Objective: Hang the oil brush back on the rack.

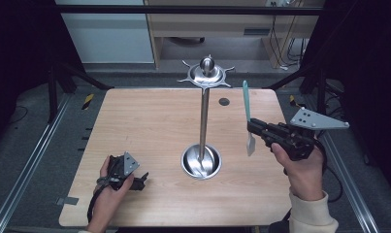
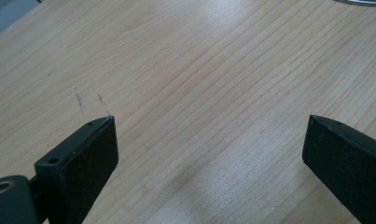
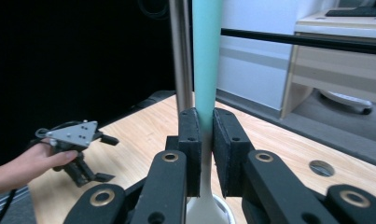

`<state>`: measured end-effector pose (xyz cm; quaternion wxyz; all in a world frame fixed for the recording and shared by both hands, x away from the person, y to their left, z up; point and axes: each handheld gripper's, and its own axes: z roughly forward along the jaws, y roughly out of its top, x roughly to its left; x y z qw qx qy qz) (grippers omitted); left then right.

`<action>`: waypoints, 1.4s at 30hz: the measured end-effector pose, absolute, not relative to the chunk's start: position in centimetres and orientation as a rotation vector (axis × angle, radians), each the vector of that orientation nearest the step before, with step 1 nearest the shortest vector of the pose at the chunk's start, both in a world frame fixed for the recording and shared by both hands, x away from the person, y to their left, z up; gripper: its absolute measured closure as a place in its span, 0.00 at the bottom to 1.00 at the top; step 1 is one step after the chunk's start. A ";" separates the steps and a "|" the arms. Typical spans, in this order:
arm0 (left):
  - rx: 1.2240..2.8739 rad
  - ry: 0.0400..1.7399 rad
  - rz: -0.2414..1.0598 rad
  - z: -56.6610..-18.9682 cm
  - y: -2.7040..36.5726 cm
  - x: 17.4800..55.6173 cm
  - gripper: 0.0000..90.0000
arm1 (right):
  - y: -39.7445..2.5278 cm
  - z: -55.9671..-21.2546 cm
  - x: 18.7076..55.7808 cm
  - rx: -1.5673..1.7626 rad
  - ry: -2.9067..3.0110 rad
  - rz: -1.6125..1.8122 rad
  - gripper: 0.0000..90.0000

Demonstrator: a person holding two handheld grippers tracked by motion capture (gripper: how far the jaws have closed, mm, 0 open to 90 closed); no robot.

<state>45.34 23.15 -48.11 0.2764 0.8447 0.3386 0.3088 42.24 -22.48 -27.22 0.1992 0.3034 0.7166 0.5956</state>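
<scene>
On the wooden table (image 1: 154, 121), the left gripper (image 1: 140, 180) rests with jaws spread wide, bare wood between them. The steel rack (image 1: 203, 116) stands between the two grippers. The right gripper (image 1: 252, 126) has its jaws clamped on the upright spatula (image 1: 247, 116), teal handle above them, pale blade below.

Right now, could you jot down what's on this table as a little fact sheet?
table: pale wood
stand: upright metal pole on a round base, hooked disc at its top
right gripper: shut on a spatula, teal handle up, pale blade down, held above the table beside the stand
left gripper: open, resting low on the table near its front left, holding nothing
</scene>
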 end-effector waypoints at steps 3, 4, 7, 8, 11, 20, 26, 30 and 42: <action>2.269 0.910 0.829 -48.1 23.2 45.3 0.03 | -22.3 -27.3 42.3 0.846 2.009 1.669 0.91; 2.269 0.910 0.829 -48.1 23.1 45.3 0.03 | -22.2 -27.3 42.3 0.845 2.014 1.669 0.91; 2.270 0.910 0.828 -48.1 23.1 45.3 0.03 | -22.0 -27.3 42.2 0.838 2.022 1.668 0.91; 2.270 0.910 0.829 -48.1 23.1 45.3 0.03 | -21.9 -27.3 42.2 0.833 2.024 1.667 0.91; 2.269 0.910 0.829 -48.1 23.1 45.3 0.03 | -21.8 -27.2 42.2 0.826 2.031 1.664 0.91; 2.272 0.909 0.829 -48.1 23.1 45.3 0.03 | -21.1 -27.2 42.2 0.815 2.050 1.652 0.91; 2.274 0.907 0.828 -48.1 23.1 45.3 0.03 | -20.9 -27.2 42.3 0.815 2.054 1.651 0.91; 2.276 0.907 0.829 -48.1 23.1 45.3 0.03 | -20.8 -27.1 42.4 0.823 2.055 1.644 0.91; 2.268 0.909 0.827 -48.2 23.0 45.3 0.03 | -19.8 -27.7 43.0 0.847 2.052 1.650 0.91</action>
